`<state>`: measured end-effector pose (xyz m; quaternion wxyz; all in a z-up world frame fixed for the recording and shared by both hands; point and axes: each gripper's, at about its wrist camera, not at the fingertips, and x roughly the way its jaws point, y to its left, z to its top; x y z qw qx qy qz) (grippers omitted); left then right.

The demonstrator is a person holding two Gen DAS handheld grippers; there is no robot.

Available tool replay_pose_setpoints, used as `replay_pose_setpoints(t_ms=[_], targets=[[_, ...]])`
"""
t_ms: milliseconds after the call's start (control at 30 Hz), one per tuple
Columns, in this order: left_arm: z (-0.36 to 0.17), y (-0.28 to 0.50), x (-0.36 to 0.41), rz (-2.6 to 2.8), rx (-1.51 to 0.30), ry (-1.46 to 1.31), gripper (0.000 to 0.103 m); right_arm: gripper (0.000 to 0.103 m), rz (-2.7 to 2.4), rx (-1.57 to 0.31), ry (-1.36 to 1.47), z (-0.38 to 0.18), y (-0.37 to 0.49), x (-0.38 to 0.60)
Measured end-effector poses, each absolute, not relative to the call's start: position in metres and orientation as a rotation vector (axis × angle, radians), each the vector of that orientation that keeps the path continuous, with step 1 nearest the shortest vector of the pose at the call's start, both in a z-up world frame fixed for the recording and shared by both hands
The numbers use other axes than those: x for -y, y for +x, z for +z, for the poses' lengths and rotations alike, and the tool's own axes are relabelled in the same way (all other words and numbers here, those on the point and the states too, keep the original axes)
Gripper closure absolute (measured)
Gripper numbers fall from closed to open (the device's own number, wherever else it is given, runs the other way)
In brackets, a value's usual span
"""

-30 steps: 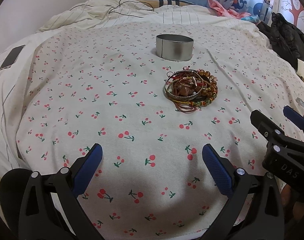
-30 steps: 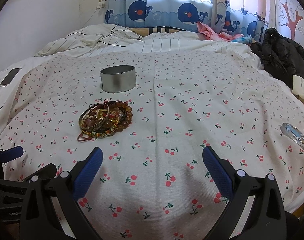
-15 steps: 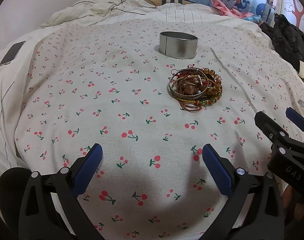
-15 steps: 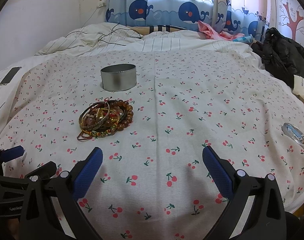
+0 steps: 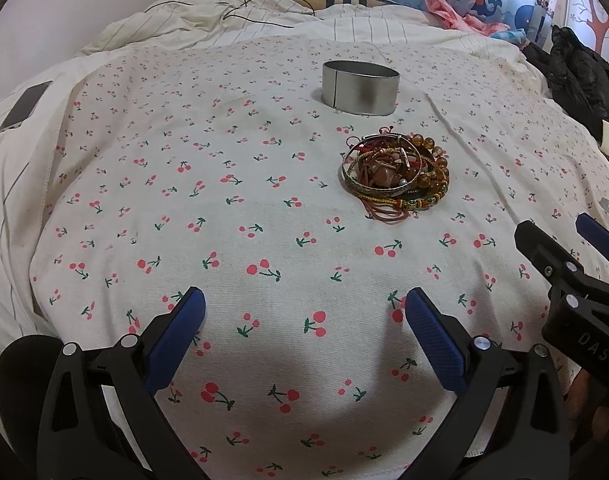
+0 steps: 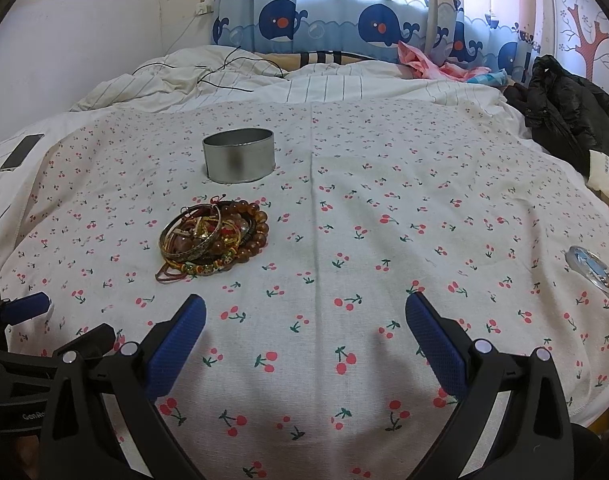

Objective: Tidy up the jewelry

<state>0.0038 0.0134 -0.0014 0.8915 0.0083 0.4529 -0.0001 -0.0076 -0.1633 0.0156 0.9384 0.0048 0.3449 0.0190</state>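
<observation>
A pile of bracelets and bangles [image 5: 396,178], with amber beads, metal bangles and red cords, lies on the cherry-print cloth [image 5: 224,208]. It also shows in the right wrist view [image 6: 214,238]. A round open metal tin [image 5: 360,87] stands just behind the pile and also shows in the right wrist view [image 6: 239,155]. My left gripper [image 5: 304,312] is open and empty, well short of the pile and to its left. My right gripper [image 6: 304,316] is open and empty, near and right of the pile. The right gripper also shows at the right edge of the left wrist view [image 5: 564,244].
A phone [image 6: 22,151] lies on the bedding at far left. A black jacket [image 6: 564,108] lies at back right. A small clear wrapped item [image 6: 592,270] sits near the cloth's right edge. Crumpled bedding with a black cable [image 6: 224,72] lies behind.
Both views have crept slightly forward and tilted; the pile and tin sit a little differently in frame. Both grippers stay open and nothing was touched.
</observation>
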Motion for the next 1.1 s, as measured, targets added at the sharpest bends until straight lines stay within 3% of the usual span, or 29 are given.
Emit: replay_pose_setpoints(t_ms=[1100], targets=[[-0.004,0.031,-0.021,-0.027,-0.924,0.052,0.006,0.007,0.273,-0.712,0.014,0.042,0.02,0.163]])
